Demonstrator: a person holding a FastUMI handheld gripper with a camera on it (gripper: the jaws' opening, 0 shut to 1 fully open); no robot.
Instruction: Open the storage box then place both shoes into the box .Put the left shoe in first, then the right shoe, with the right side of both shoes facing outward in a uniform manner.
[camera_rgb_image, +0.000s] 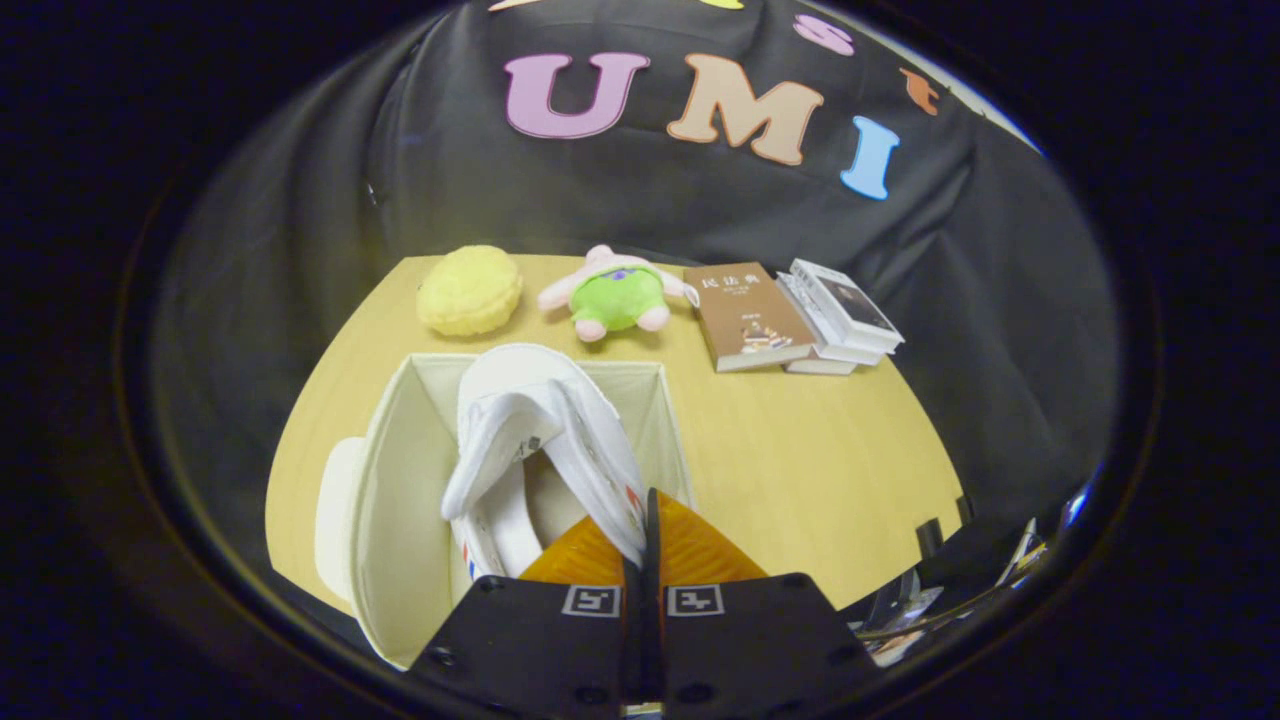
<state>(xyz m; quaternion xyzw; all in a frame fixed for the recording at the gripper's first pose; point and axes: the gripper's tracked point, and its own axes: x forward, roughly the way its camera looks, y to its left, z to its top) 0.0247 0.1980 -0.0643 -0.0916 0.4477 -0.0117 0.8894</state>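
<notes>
Storage box: the cream fabric open-topped storage box (385, 500) stands on the light wooden table (800, 460), just ahead of the fingers and partly under them.
Lid: a pale rounded piece (335, 510) lies against the box's outer left wall; probably the lid, so the opening step looks done.
Shoe: a white sneaker with red and blue side marks (560, 430) sits inside the box, heel end up toward the fingers, toe toward the far wall.
Second shoe: I cannot tell whether one or two shoes are in there; the white shapes overlap.
Gripper: the black gripper with orange fingers (648, 530) has its fingers pressed together, pinching the sneaker's rim at the heel.
Progress: at least one shoe is being lowered or set in place; release and checking the facing remain.
Bystanders: yellow plush (470, 290), green and pink soft toy (615, 295), brown book (750, 315), white books (840, 315) line the far edge.
</notes>
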